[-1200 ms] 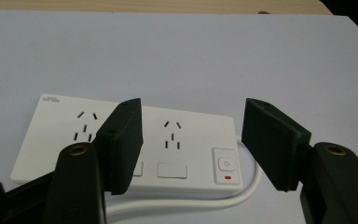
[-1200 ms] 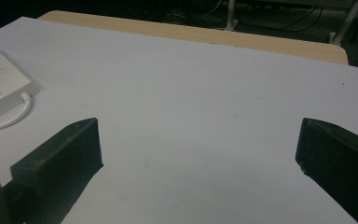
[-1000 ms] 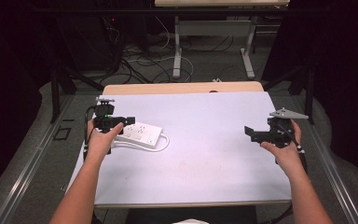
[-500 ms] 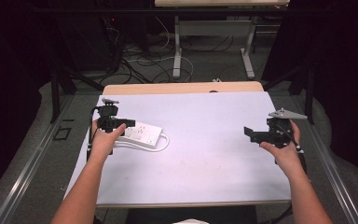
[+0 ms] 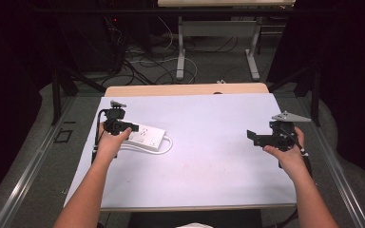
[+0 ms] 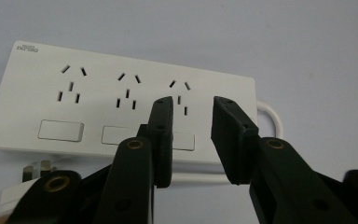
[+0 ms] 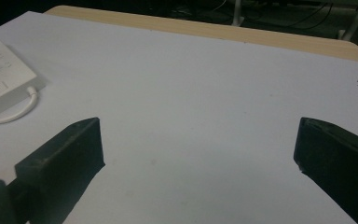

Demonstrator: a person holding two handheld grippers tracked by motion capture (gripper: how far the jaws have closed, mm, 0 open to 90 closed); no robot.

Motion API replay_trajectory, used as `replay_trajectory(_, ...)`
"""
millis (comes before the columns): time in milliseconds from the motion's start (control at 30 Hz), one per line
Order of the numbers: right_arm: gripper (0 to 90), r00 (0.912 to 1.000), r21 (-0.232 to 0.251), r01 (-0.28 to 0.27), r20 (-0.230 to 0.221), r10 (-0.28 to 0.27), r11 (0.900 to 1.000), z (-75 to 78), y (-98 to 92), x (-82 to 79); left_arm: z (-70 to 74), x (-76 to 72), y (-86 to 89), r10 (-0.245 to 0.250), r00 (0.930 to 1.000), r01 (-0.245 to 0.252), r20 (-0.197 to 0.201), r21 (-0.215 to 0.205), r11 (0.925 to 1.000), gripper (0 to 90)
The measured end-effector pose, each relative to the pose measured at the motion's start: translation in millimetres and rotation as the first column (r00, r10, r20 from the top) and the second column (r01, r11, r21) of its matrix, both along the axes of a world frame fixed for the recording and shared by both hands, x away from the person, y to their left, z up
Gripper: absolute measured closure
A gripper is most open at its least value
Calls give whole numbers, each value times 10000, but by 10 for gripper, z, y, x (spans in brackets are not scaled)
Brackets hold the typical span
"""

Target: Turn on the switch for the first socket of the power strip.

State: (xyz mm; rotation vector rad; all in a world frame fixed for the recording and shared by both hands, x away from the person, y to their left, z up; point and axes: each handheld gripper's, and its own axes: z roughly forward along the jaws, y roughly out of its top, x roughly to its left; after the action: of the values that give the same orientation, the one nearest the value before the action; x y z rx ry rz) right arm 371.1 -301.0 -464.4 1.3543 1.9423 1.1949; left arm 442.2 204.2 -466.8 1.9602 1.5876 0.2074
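A white power strip (image 5: 145, 137) with three sockets and three switches lies flat on the left part of the table, its white cable (image 5: 167, 144) looping off its right end. My left gripper (image 5: 132, 127) hovers over the strip's left end. In the left gripper view its jaws (image 6: 193, 105) have just been closing and stand a narrow gap apart above the strip (image 6: 98, 93), near the third socket, with nothing pinched between them. My right gripper (image 5: 253, 137) is held at the table's right side, and its jaws (image 7: 196, 149) stand wide open over bare table.
A white sheet (image 5: 209, 161) covers the table, with a wooden strip (image 5: 185, 89) showing along its far edge. A plug with metal prongs (image 6: 25, 175) lies by the power strip's near side. Cables and desk legs (image 5: 180, 57) are on the floor beyond.
My left gripper has shifted slightly over the power strip and its jaws look narrower. The right gripper has stayed still.
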Motion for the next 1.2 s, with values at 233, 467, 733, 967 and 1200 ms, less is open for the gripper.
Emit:
replay_trajectory(233,11,9999,153,83,93,-84,9998,-18,-4,12,-39,29,-44,-42,9997,47,-247,178,9998,766)
replay_trajectory(467,24,10000,20,-42,-10,42,10000,-25,0,13,-93,65,-89,-105,9980,123,-616,289,9995,808)
replay_trajectory(733,45,9998,-225,-88,-197,84,9997,-29,-8,30,-134,98,-142,-326,9953,371,-916,482,9981,831)
replay_trajectory(967,43,9997,-354,-35,-235,26,9994,-41,-5,37,-185,124,-189,-409,9938,470,-1037,565,9973,839)
replay_trajectory(1200,36,9998,-583,49,-168,-59,9983,-50,-19,41,-234,135,-234,-393,9929,461,-1124,589,9972,844)
